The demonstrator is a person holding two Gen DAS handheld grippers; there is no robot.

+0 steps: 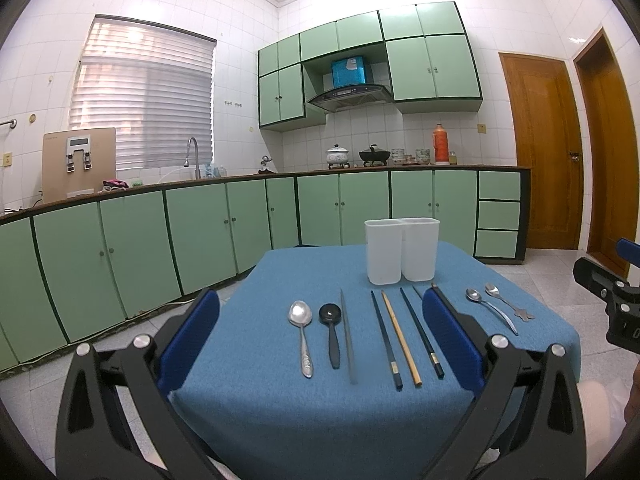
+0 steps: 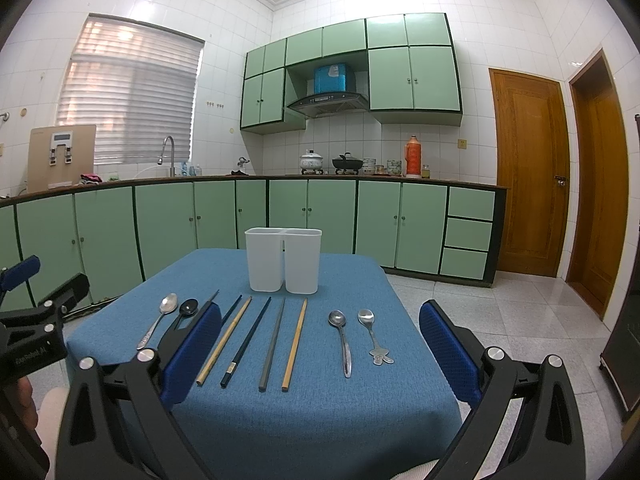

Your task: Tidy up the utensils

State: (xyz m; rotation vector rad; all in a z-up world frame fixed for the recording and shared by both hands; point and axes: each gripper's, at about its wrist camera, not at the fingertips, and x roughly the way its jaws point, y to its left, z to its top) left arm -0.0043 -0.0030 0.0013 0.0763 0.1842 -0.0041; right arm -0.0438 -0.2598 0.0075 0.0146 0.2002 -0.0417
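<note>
Left claw [image 1: 320, 336] open, utensils [image 1: 394, 338] on blue table [image 1: 280, 420], white holder [image 1: 402, 250]

**Blue cloth, green cabinets set the palette**

A table [image 2: 280, 420] is being covered by a blue woven-textured cloth, on which a translucent white two-part holder [image 2: 283, 260] is being shown. Silver spoons [image 2: 340, 340], a black spoon [image 1: 330, 330], grey, dark navy and pale bamboo-coloured chopsticks [image 2: 294, 344] are being displayed in a row. Black gripper frames with blue finger pads [image 2: 448, 348] are being seen in front. Mint-green cabinets [image 2: 172, 220] edged in dark trim, white wall tiles [image 2: 340, 136], orange-brown wooden doors [image 2: 528, 168] and an orange-red flask [image 2: 413, 156] are being pictured behind.
</note>
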